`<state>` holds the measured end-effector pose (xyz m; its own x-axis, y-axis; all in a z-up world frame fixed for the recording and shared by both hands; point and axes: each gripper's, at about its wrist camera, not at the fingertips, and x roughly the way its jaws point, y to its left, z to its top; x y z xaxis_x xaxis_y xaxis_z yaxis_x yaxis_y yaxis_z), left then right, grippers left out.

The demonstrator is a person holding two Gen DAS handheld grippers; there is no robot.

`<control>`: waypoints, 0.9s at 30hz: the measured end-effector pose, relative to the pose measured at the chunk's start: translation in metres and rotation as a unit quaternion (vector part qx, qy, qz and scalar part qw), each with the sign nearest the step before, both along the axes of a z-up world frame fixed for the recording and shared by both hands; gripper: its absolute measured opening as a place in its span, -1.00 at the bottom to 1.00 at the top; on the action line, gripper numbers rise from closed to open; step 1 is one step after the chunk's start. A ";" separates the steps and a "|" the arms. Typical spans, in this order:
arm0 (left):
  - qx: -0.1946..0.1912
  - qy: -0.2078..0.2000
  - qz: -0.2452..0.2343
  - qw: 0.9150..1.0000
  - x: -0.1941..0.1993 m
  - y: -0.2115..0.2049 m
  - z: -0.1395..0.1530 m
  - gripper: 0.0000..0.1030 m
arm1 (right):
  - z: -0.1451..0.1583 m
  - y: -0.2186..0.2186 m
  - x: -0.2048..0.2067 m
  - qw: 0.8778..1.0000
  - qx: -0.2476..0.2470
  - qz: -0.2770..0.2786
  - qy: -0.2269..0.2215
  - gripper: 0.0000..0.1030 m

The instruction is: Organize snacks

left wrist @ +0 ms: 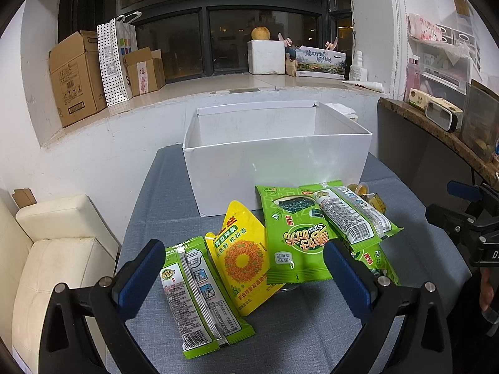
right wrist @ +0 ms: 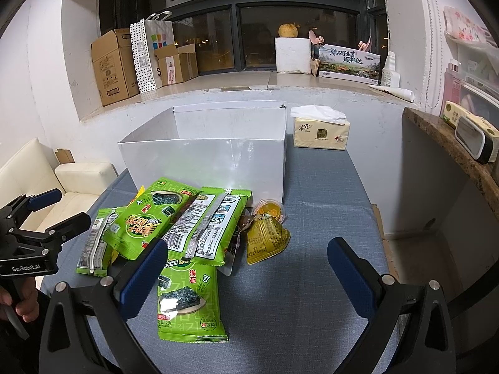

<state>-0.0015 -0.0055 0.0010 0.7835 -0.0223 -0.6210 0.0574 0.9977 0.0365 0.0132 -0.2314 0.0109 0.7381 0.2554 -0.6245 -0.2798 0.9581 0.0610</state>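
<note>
Several green seaweed snack packets [left wrist: 293, 243] [right wrist: 187, 305] lie piled on the blue-grey table [left wrist: 312, 327] in front of an open white box [left wrist: 274, 159] [right wrist: 212, 162]. A yellow packet [left wrist: 243, 258] lies among them. A small yellow pouch [right wrist: 268, 240] and an orange jelly cup [right wrist: 269, 210] lie at the pile's right. My left gripper [left wrist: 243, 268] is open above the near packets. My right gripper [right wrist: 246, 268] is open above the pile's near right side. Each gripper shows at the edge of the other's view: the right one [left wrist: 464, 208], the left one [right wrist: 50, 212].
A tissue pack [right wrist: 321, 131] stands right of the box at the table's back. A cream sofa [left wrist: 56, 249] is on the left. A stone counter [right wrist: 452, 146] with items is on the right. Cardboard boxes [left wrist: 78, 74] and a foam box [left wrist: 266, 57] sit on the window ledge.
</note>
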 end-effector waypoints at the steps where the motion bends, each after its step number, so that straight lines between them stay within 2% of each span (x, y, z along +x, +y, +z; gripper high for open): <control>1: 0.000 0.000 0.000 1.000 0.000 0.000 0.000 1.00 | 0.000 0.000 0.000 1.000 0.000 0.000 0.000 1.00; 12: -0.003 0.009 -0.005 1.000 0.005 -0.002 -0.002 1.00 | 0.000 0.002 -0.001 1.000 0.001 0.004 -0.002 1.00; 18: -0.007 0.049 -0.022 0.999 0.027 -0.018 -0.012 1.00 | 0.007 0.002 -0.008 0.999 0.018 0.028 -0.025 1.00; 21: 0.004 0.060 -0.022 0.998 0.041 -0.027 -0.017 1.00 | 0.006 0.001 -0.006 0.999 0.020 0.025 -0.019 1.00; 27: 0.000 0.101 -0.023 0.995 0.081 -0.042 -0.033 1.00 | 0.006 -0.003 -0.004 1.000 0.023 0.015 -0.014 1.00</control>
<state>0.0793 -0.0473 -0.0320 0.6414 -0.0550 -0.7652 0.1083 0.9939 0.0194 0.0094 -0.2346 0.0171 0.7467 0.3050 -0.5911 -0.3097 0.9459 0.0968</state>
